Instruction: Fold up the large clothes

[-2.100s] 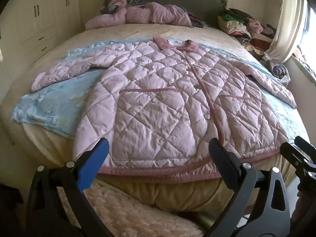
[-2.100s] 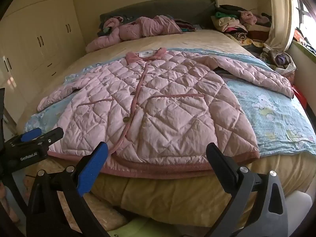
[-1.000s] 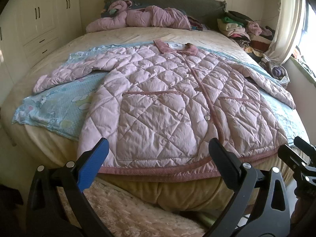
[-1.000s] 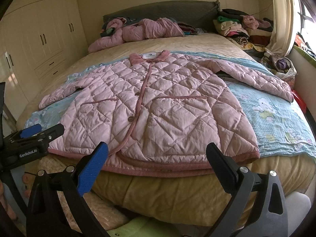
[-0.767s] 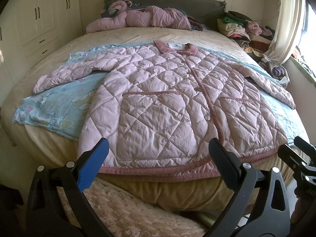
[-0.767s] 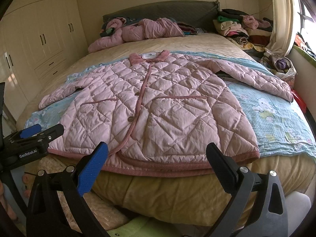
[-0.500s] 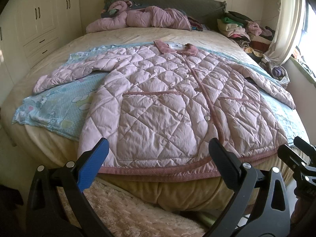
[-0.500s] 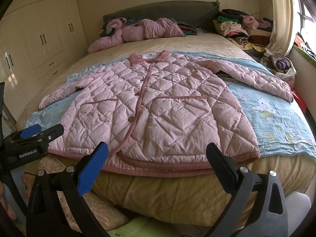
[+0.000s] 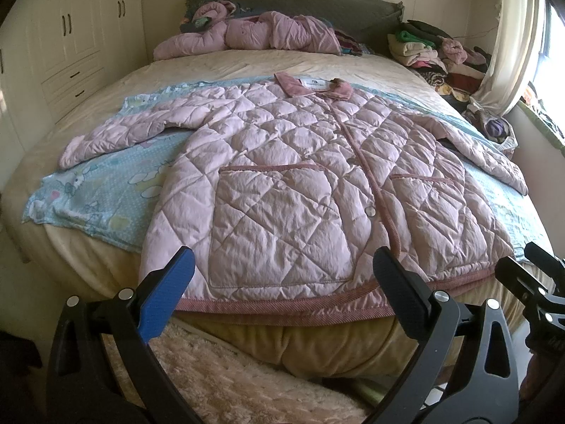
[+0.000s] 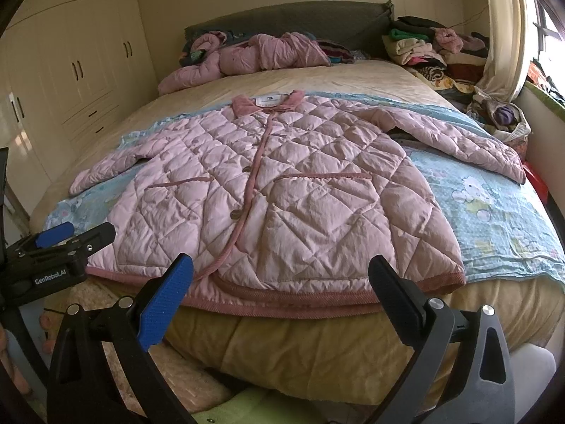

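**Both claws wide open, hanging off the foot of the bed, jacket out flat ahead**

Lying flat w/ front up on the bed (image 9: 247, 67): pink quilted jacket (image 9: 300, 176), buttoned, collar (image 9: 310, 86) pointing to the headboard (image 9: 293, 0), hem at the foot edge and drooping just over it. Sleeves spreading out to both sides onto a light blue sheet (image 9: 106, 183) under the jacket.

Left claw (image 9: 282, 279) hovering just short of the hem, gaping wide, gripping nothing. Blue pad (image 9: 166, 296) sitting below the jacket's left bottom corner; black finger (image 9: 399, 293) sitting below the hem near the button strip. Not touching the fabric as far as visible.

Right claw (image 10: 280, 279) hanging likewise, spread wide, empty, just off the hem. Blue pad (image 10: 166, 300) lining up under the button strip, black finger (image 10: 395, 293) under the right-hand pocket side. In the right view, left claw (image 10: 76, 235) showing at the left edge beside the jacket's bottom corner; in the left view, right claw (image 9: 522, 275) poking in at the right edge near the opposite corner.

Further back: bundled pink clothes (image 9: 247, 33) heaping against the headboard, pile of mixed clothes (image 9: 434, 53) stacking by the curtain (image 9: 512, 42). Cream wardrobe (image 10: 70, 63) standing along the left wall. Shaggy rug (image 9: 229, 374) lying on the floor below the left claw.
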`<action>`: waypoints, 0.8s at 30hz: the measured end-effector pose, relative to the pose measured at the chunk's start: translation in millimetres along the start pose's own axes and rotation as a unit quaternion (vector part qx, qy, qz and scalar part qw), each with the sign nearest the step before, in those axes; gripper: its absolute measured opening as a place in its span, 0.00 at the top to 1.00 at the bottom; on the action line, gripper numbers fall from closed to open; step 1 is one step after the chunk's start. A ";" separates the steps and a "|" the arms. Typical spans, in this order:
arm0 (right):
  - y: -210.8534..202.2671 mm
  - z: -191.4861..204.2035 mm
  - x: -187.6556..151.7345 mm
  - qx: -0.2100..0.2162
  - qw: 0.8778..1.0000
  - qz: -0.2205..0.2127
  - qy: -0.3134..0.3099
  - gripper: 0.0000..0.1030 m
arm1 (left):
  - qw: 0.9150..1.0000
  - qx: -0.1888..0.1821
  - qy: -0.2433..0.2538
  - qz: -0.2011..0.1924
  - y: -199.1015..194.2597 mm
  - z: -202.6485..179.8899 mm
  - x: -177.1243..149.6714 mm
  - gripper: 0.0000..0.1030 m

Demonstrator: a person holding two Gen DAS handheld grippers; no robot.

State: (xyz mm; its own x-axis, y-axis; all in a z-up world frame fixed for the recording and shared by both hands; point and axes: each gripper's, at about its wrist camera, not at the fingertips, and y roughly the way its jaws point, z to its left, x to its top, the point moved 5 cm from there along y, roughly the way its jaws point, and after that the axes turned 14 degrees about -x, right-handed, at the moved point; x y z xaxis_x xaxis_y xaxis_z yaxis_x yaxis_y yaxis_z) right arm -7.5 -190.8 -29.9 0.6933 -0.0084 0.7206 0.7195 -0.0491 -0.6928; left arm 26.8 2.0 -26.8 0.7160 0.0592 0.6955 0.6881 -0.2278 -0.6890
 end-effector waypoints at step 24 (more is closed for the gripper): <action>29.0 16.6 27.8 0.005 1.000 0.009 -0.004 0.04 | 1.000 0.013 0.001 0.003 5.6 19.8 44.3 0.08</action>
State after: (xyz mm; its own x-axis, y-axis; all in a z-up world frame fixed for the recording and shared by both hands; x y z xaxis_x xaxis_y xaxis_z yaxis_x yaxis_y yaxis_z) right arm 33.3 -175.9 -30.5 0.7066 -0.0015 0.7076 0.7071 -0.0382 -0.7061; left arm 64.7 22.5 -3.9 0.7202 0.0551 0.6915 0.6862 -0.2030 -0.6985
